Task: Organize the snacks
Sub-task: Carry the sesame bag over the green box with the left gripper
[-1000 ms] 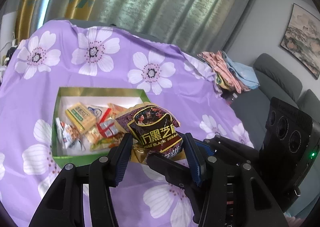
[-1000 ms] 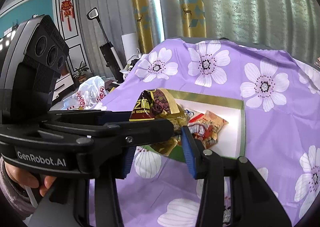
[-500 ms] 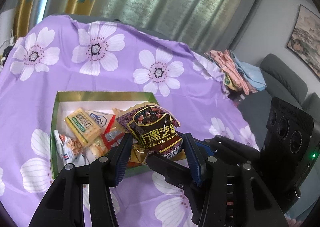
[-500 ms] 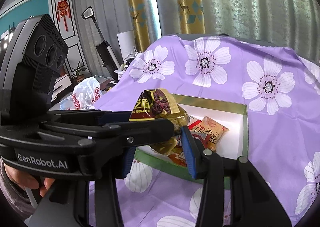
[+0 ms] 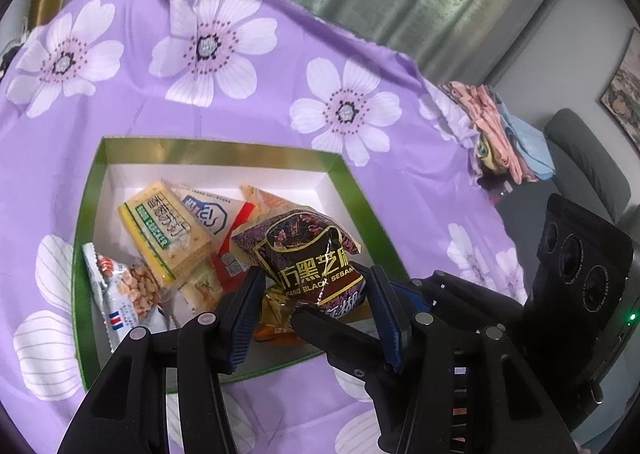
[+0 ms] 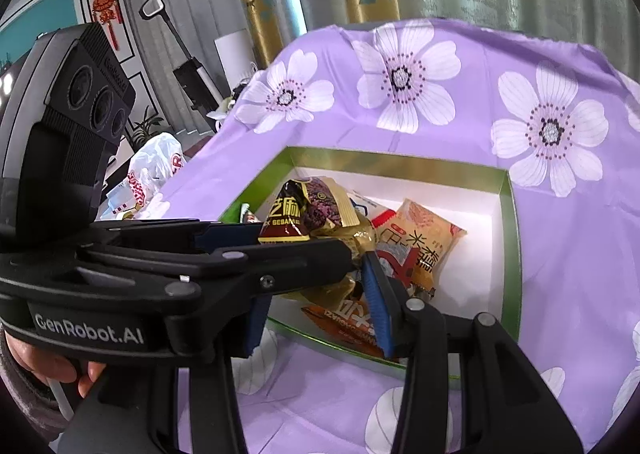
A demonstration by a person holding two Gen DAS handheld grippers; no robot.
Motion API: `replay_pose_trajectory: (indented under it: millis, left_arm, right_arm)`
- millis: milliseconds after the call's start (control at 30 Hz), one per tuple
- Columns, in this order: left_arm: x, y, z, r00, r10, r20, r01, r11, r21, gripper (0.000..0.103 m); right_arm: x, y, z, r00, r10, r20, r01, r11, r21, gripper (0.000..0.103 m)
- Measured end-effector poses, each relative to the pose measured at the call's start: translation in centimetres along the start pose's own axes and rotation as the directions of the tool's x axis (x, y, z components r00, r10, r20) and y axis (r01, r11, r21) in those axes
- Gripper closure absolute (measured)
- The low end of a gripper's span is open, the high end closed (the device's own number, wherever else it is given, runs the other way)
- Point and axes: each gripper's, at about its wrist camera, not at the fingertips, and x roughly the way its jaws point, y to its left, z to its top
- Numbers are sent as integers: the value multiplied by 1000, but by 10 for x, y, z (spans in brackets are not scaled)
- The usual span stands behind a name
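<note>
Against one second earlier: green box (image 5: 216,145) nearer, sesame packet (image 5: 312,266) now above its interior. Left gripper (image 5: 314,310) clamped on packet; right gripper (image 6: 316,310) alongside, grip undeterminable. Counted: one box, at least five loose packets (image 5: 160,230) inside.

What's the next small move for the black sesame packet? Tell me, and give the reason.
Probably lower the left gripper slightly and open it. It holds the black sesame packet just above the green box, where other snacks already lie, so a release should drop it inside.
</note>
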Motion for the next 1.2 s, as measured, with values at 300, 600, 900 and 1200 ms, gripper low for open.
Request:
replay_pose_trajectory:
  millis: [300, 600, 900, 1200]
  left_arm:
    - [22, 10, 1, 998, 24, -57, -25, 1000, -19, 51]
    - [29, 11, 4, 996, 38, -81, -39, 999, -22, 51]
    - [30, 6, 5, 993, 76, -93, -77, 997, -6, 47]
    - [29, 3, 5, 991, 98, -93, -97, 995, 9, 43]
  right_arm:
    - [24, -12, -3, 998, -2, -62, 4, 1000, 25, 59]
    - [32, -20, -4, 996, 1, -94, 3, 999, 44, 58]
    - [32, -20, -4, 995, 0, -105, 6, 998, 57, 56]
    - [31, -20, -4, 994, -14, -105, 21, 998, 62, 54]
